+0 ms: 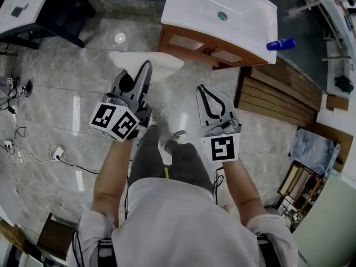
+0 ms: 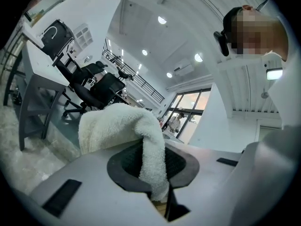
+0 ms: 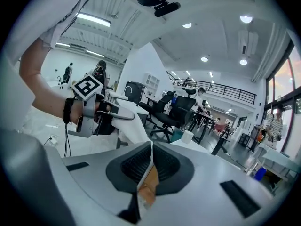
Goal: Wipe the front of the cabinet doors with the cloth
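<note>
Right now my left gripper (image 1: 146, 71) has its fingers clamped on the white cloth (image 2: 123, 126), which bunches above them and drapes down between them. My right gripper (image 1: 204, 93) holds nothing, its fingers pressed together. Both point away from me over the marble floor (image 1: 67, 65). The wooden cabinet doors (image 1: 194, 42) stand farther off under a white sink (image 1: 239, 15), apart from the cloth. A blue bottle (image 1: 281, 44) shows at the sink's right edge.

cloth (image 1: 149, 61) white | cabinet doors (image 1: 204, 47) brown wood | floor (image 1: 67, 71) grey marbled | bottle (image 1: 281, 44) blue
</note>
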A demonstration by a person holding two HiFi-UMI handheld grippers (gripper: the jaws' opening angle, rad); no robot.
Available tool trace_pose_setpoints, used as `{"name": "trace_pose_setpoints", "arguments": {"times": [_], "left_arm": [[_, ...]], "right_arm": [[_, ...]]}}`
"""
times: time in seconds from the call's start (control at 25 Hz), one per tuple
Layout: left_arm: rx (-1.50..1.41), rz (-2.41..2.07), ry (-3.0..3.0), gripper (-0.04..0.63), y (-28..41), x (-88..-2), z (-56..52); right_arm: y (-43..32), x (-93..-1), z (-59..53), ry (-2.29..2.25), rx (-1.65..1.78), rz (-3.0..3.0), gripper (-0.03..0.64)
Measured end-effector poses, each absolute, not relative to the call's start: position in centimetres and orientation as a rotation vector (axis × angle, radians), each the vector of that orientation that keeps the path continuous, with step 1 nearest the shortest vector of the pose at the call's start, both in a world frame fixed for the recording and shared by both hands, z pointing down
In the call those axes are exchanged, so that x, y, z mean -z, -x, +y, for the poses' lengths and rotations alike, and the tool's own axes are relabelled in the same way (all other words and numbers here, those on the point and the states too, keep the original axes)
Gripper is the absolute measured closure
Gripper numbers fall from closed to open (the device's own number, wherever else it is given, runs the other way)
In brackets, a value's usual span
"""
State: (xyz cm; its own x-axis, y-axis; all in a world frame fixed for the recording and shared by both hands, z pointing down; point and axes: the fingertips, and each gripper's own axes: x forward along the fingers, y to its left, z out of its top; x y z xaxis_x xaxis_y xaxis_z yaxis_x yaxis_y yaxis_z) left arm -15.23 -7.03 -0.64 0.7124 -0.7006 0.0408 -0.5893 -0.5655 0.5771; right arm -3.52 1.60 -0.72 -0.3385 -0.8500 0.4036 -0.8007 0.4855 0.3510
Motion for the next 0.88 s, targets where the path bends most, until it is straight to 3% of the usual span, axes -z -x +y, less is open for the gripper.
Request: {"name": "trace_pose_setpoints", "arguments": {"times": [0.4, 0.88], "left_arm": [[0.23, -1.084, -2.326, 0.537, 10.2, -13.9, -13.8], [0.253, -1.14, -2.372, 0.537, 5.3, -28.4, -15.8]], "right_arm": [[-2.2, -17.6, -5.0, -1.362, -0.027, -2.289, 0.575], [-6.3, -36.9, -3.9, -1.327, -0.059, -2.328, 0.575]]}}
